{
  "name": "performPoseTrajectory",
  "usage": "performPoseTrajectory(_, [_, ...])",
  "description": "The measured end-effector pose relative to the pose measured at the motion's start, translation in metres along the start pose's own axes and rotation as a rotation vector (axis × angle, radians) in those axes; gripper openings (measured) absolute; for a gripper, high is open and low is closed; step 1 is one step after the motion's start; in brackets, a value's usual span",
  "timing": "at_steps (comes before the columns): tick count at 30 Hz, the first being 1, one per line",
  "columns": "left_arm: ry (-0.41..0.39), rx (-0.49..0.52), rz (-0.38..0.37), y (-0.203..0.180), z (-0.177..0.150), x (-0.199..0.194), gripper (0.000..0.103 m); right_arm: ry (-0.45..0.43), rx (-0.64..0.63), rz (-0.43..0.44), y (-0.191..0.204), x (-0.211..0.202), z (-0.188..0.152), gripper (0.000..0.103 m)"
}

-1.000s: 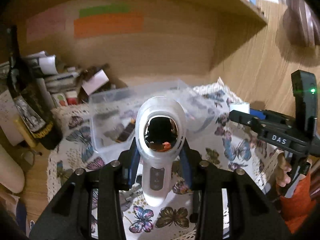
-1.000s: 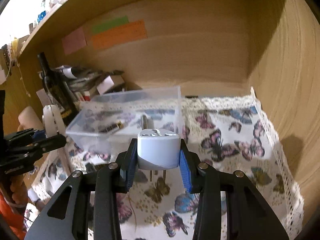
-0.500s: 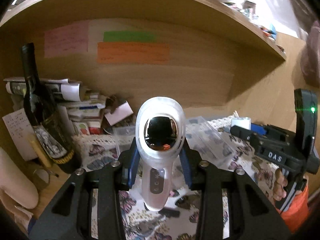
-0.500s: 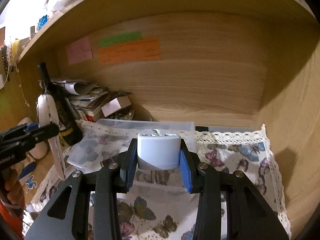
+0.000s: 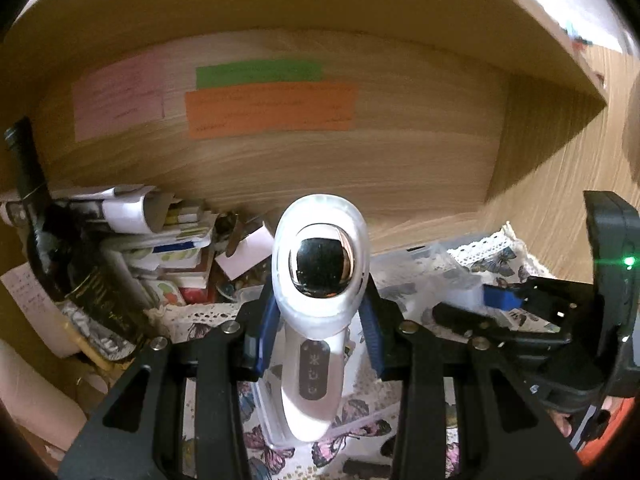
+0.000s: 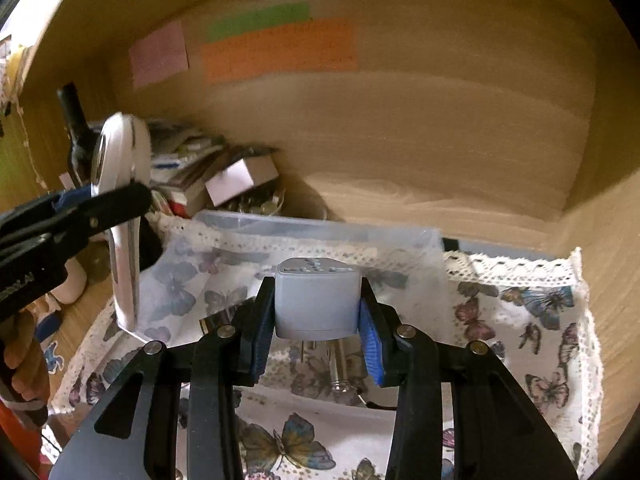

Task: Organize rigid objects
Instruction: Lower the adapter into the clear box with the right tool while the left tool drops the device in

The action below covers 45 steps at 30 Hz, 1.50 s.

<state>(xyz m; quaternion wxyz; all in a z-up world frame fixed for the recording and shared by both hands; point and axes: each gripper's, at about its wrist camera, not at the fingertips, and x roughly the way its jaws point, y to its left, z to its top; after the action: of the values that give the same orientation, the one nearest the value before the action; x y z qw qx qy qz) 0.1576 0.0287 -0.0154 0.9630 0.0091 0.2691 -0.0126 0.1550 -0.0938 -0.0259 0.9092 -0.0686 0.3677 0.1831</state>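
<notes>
My left gripper (image 5: 319,332) is shut on a white handheld device (image 5: 318,308) with a dark glossy window and grey buttons, held upright above the clear plastic box (image 5: 404,264). The same device (image 6: 120,216) shows at the left of the right wrist view, over the box's left end. My right gripper (image 6: 317,332) is shut on a light grey plug adapter (image 6: 316,300), prongs down, held over the clear box (image 6: 312,232). The right gripper also shows in the left wrist view (image 5: 480,308), to the right of the device.
A butterfly-print cloth (image 6: 532,320) covers the shelf floor. A dark wine bottle (image 5: 60,264) and a pile of papers and small boxes (image 5: 168,248) stand at the back left. Coloured notes (image 5: 268,108) stick to the wooden back wall. A wooden side wall (image 6: 612,240) closes the right.
Both grippers have moved forward and closer to the box, still holding their objects. The device now hangs over the box's left end and the adapter over its middle.
</notes>
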Motion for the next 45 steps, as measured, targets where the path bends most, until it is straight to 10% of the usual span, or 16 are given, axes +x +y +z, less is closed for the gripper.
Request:
performPoseTrajectory(22, [0.326,0.007,-0.127,-0.008,-0.028,0.089,0.038,0.140,-0.047,-0.017,0.008,0.049,-0.017,0.035])
performPoseTrajectory(37, [0.165,0.047,-0.087,-0.006,-0.014,0.019,0.041,0.048,-0.050,-0.029,0.009,0.004,-0.012,0.050])
performPoseTrajectory(45, [0.087,0.056,-0.039,-0.005,-0.028,-0.020,0.067,-0.064,-0.057,-0.036,0.014,-0.046,-0.017,0.073])
